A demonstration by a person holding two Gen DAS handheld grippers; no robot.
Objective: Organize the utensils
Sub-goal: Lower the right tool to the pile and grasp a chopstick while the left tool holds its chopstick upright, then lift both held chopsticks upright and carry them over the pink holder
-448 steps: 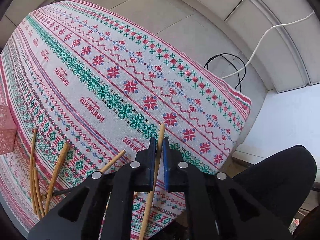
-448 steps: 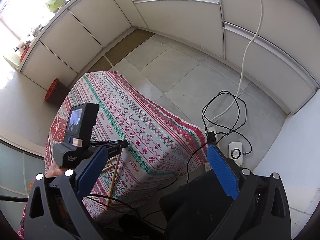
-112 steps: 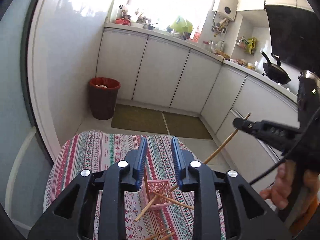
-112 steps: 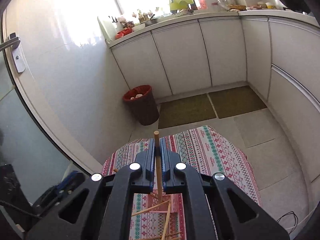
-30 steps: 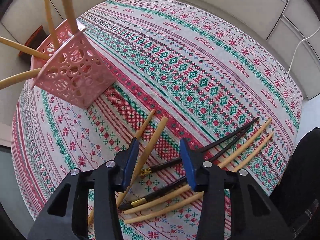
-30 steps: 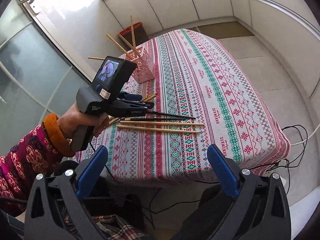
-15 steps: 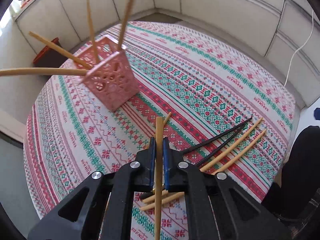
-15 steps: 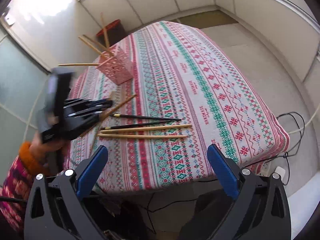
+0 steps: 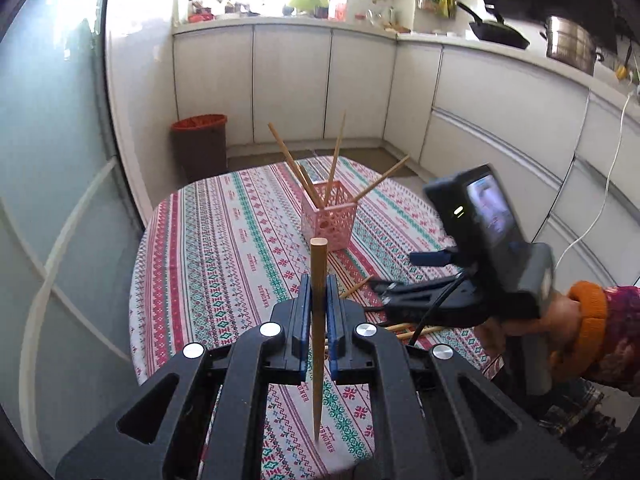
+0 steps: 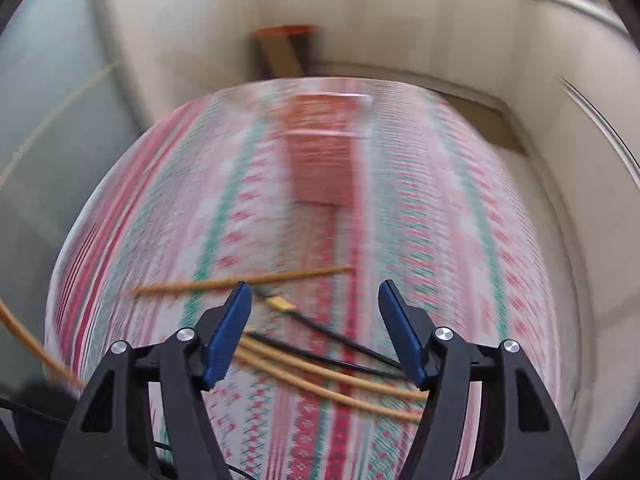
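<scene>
My left gripper [image 9: 319, 300] is shut on a wooden chopstick [image 9: 319, 264] held upright above the patterned tablecloth [image 9: 224, 248]. Beyond it stands the pink basket [image 9: 334, 220] with three chopsticks leaning out. In the same view the right gripper [image 9: 424, 280] reaches low over the table from the right, in a hand with an orange cuff. In the blurred right wrist view my right gripper [image 10: 314, 312] hangs over several wooden chopsticks [image 10: 320, 376] and black chopsticks [image 10: 344, 340] lying on the cloth. Its jaws are closing with nothing pressed between the pads. The pink basket [image 10: 322, 152] lies further ahead.
A brown bin with a red rim [image 9: 200, 144] stands on the floor behind the table. White cabinets [image 9: 292, 84] line the far wall, with pans on the counter at right. A glass door [image 9: 52, 184] is on the left. A white cable [image 9: 600, 188] hangs down the right-hand cabinets.
My left gripper closed on a wooden chopstick and lifted it off the cloth, tipping up toward the basket. The right gripper swung in over the chopsticks on the table and its jaws narrowed.
</scene>
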